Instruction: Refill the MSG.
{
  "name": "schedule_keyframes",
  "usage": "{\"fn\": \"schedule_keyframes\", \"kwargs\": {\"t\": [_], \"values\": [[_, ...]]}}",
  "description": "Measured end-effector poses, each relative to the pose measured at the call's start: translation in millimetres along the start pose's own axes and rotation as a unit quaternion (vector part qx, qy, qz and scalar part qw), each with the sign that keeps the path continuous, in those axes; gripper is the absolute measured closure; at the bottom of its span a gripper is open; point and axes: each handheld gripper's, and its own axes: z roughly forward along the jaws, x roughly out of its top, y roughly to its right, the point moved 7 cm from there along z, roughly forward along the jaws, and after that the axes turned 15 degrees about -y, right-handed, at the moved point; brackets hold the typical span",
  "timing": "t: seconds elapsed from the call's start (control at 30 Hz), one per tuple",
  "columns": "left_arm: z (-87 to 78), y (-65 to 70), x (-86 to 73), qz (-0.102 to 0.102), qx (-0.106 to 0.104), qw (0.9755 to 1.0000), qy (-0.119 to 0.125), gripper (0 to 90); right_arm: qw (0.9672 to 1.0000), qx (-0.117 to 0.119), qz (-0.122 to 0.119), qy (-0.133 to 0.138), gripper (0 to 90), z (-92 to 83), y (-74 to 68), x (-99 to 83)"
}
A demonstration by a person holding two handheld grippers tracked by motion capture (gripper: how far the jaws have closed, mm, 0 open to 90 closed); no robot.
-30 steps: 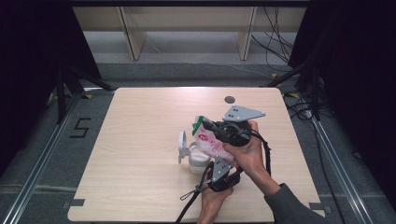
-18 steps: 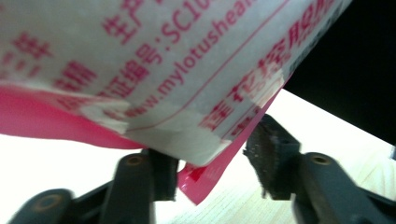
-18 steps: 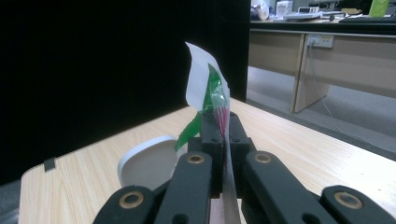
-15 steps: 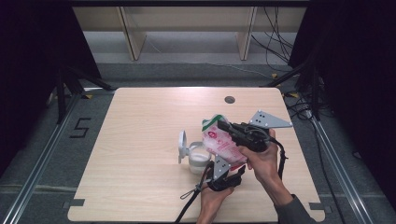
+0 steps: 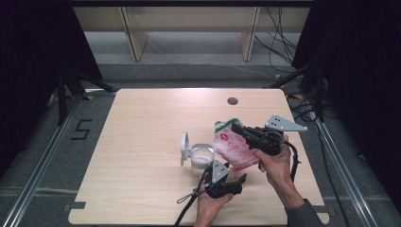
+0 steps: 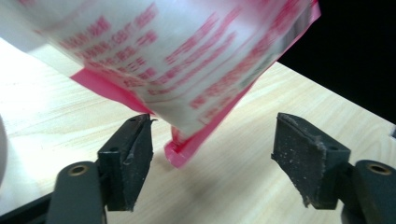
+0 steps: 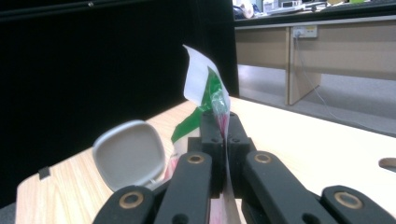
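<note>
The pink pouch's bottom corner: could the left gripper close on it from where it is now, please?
Probably yes: the left gripper is open, and the pink pouch, held up by the right gripper, hangs its corner between the jaws with nothing between.

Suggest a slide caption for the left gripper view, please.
Open left claw under the pink-and-white pouch's lower corner, above the wooden table.

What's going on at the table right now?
Right gripper clamped on pink pouch, lifted. Left gripper open beneath it. Open-lidded white container beside; nothing blocking.
</note>
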Motion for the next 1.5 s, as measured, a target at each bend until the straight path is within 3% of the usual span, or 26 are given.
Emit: {"fn": "schedule_keyframes", "kwargs": {"t": [0.07,0.1,0.17,0.23,0.3,0.43,0.47,0.5,0.63,0.67,0.7,0.73,0.8,0.83,0.87,0.9,0.93,1.03,1.07,1.27,1.3,1.33,1.4,1.43,1.47,1.5], "values": [[-2.1,1.1,-0.5,0.004,0.003,1.0,0.001,28.1,0.9997,0.012,0.023,0.001,90.0,-0.5,2.1,-6.1],[-2.7,1.7,-1.3,-0.001,0.001,1.0,0.001,28.1,0.9999,0.004,0.015,-0.001,90.0,-0.3,7.1,-10.3],[-4.9,1.8,-4.3,0.005,0.003,1.0,-0.007,28.4,0.9995,0.013,0.03,-0.001,90.0,-4.8,8.4,-16.7],[-5.4,3.1,-6.5,0.009,0.0,0.9999,-0.01,28.5,0.9998,0.005,0.018,0.003,90.0,-12.8,10.7,-18.1],[-5.8,6.3,-7.1,0.008,-0.009,0.9999,-0.006,28.5,0.9995,0.002,0.031,-0.001,90.0,-21.8,11.3,-25.0],[-12.2,9.2,-7.8,0.017,-0.007,0.9998,-0.008,28.5,0.999,-0.004,0.045,0.005,90.0,-44.4,18.5,-40.6],[-13.0,11.0,-7.2,0.016,-0.011,0.9998,-0.002,28.5,0.9991,-0.015,0.038,0.009,90.0,-50.5,22.9,-45.0],[-13.7,11.9,-7.3,0.019,-0.012,0.9998,0.001,28.5,0.9983,-0.011,0.056,0.009,90.0,-55.4,23.0,-50.6],[-13.2,14.5,-9.1,0.024,-0.016,0.9995,-0.008,28.2,0.9968,-0.022,0.076,0.009,90.0,-69.5,34.9,-68.9],[-12.8,15.4,-9.1,0.025,-0.018,0.9995,-0.006,28.2,0.9966,-0.031,0.076,0.009,90.0,-70.9,39.8,-72.4],[-13.1,15.1,-9.4,0.033,-0.018,0.9992,-0.007,28.4,0.9952,-0.029,0.093,0.006,90.0,-71.3,40.7,-76.5],[-13.2,14.3,-8.9,0.045,-0.018,0.9988,-0.006,28.4,0.9956,-0.037,0.086,0.005,90.0,-71.6,45.6,-79.8],[-13.6,13.5,-9.3,0.041,-0.019,0.999,-0.008,28.4,0.9939,-0.043,0.101,0.01,90.0,-70.4,50.9,-84.5],[-13.5,14.1,-9.1,0.03,-0.022,0.9993,-0.004,28.4,0.9939,-0.051,0.097,-0.001,90.0,-71.7,54.5,-87.9],[-15.1,14.3,-8.7,0.03,-0.02,0.9993,-0.003,28.5,0.9919,-0.06,0.111,-0.001,90.0,-72.1,56.7,-90.2],[-16.5,12.7,-7.9,0.047,-0.022,0.9986,-0.004,28.5,0.9928,-0.057,0.105,0.006,90.0,-71.3,60.4,-91.5],[-17.6,13.1,-7.8,0.035,-0.019,0.9992,-0.004,28.5,0.9925,-0.063,0.105,0.006,90.0,-71.4,63.9,-93.5],[-20.5,11.1,-6.2,0.038,-0.016,0.9991,-0.007,28.5,0.9897,-0.059,0.13,0.004,90.0,-73.3,64.2,-97.3],[-20.9,10.6,-5.7,0.043,-0.016,0.9989,-0.011,28.5,0.9913,-0.064,0.115,0.002,90.0,-73.7,66.8,-97.8],[-23.5,9.4,-1.2,0.059,-0.016,0.9978,-0.024,28.4,0.9895,-0.083,0.118,-0.005,90.0,-73.6,72.8,-101.0],[-23.4,9.4,0.0,0.061,-0.023,0.9976,-0.023,28.3,0.9894,-0.087,0.116,-0.006,90.0,-73.8,75.1,-102.1],[-24.0,10.3,1.0,0.056,-0.028,0.9977,-0.024,28.2,0.987,-0.097,0.128,-0.015,89.9,-74.2,77.1,-103.8],[-25.8,12.0,3.3,0.061,-0.043,0.9968,-0.03,28.3,0.9877,-0.098,0.121,-0.013,89.9,-75.6,81.6,-106.8],[-26.9,13.0,4.9,0.064,-0.045,0.9963,-0.034,28.3,0.9859,-0.09,0.14,-0.005,89.8,-74.7,80.2,-106.7],[-27.2,14.5,7.0,0.064,-0.048,0.9961,-0.036,28.3,0.987,-0.096,0.129,-0.003,89.8,-74.8,83.3,-106.7],[-26.8,17.3,9.3,0.067,-0.058,0.9955,-0.035,28.3,0.9856,-0.111,0.127,-0.014,89.7,-76.4,86.3,-108.8]]}}
